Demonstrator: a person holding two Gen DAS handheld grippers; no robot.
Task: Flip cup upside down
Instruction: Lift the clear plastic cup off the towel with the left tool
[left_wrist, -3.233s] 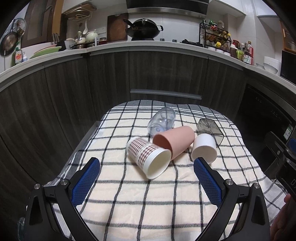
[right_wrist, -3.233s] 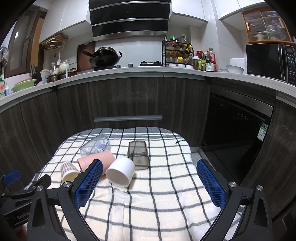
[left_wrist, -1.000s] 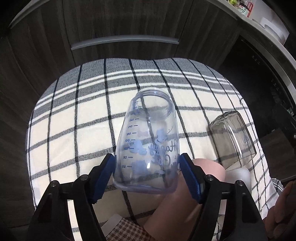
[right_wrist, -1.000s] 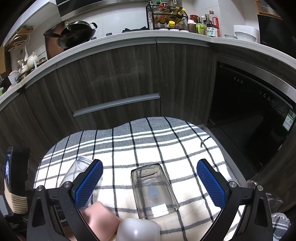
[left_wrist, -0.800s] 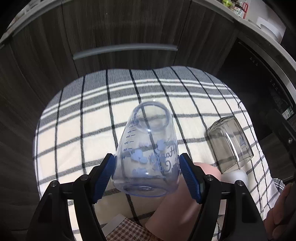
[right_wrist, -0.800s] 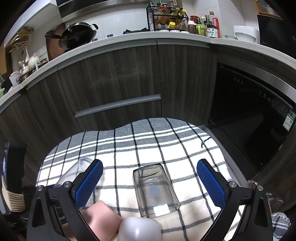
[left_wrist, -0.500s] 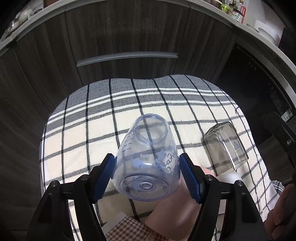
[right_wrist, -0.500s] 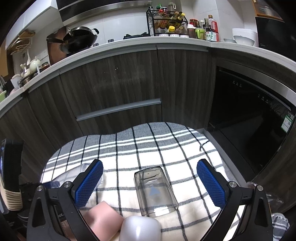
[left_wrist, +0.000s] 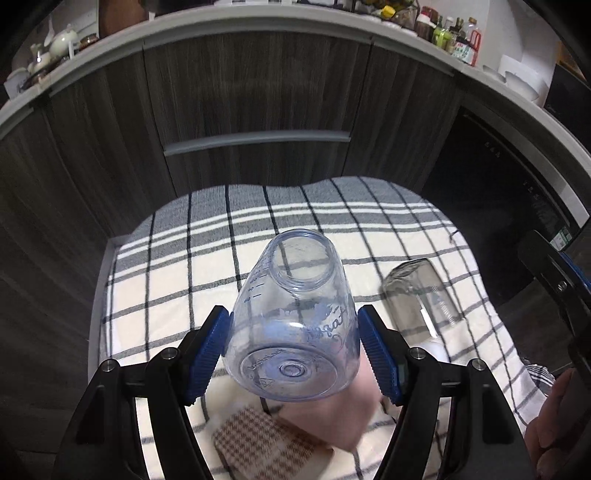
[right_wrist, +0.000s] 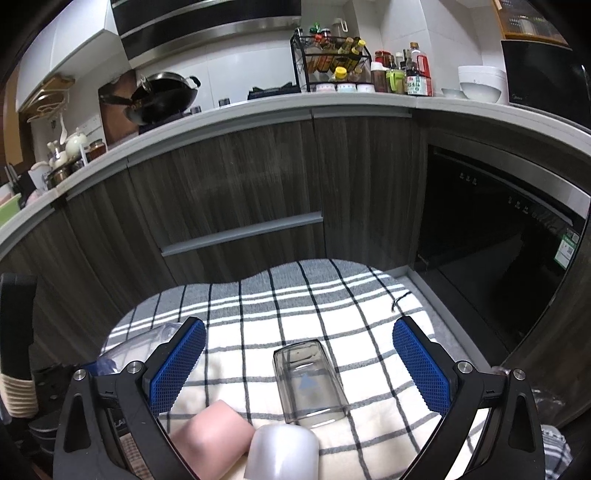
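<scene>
My left gripper (left_wrist: 293, 343) is shut on a clear blue-printed plastic cup (left_wrist: 295, 317), held above the checked cloth (left_wrist: 177, 288) with its base toward the camera and its mouth tilted away. The same cup shows at the left edge of the right wrist view (right_wrist: 136, 345). My right gripper (right_wrist: 295, 363) is open and empty, above a smoky clear glass (right_wrist: 308, 384) that lies on its side. That glass also shows in the left wrist view (left_wrist: 421, 299).
A pink cup (right_wrist: 212, 432) and a white cup (right_wrist: 282, 456) lie on their sides near the front. A brown checked paper cup (left_wrist: 258, 443) lies below the held cup. Dark cabinet fronts (right_wrist: 240, 192) stand behind the table.
My left gripper has lifted the clear plastic cup off the cloth and tipped it so its base faces the camera. The right gripper has risen a little and stays open.
</scene>
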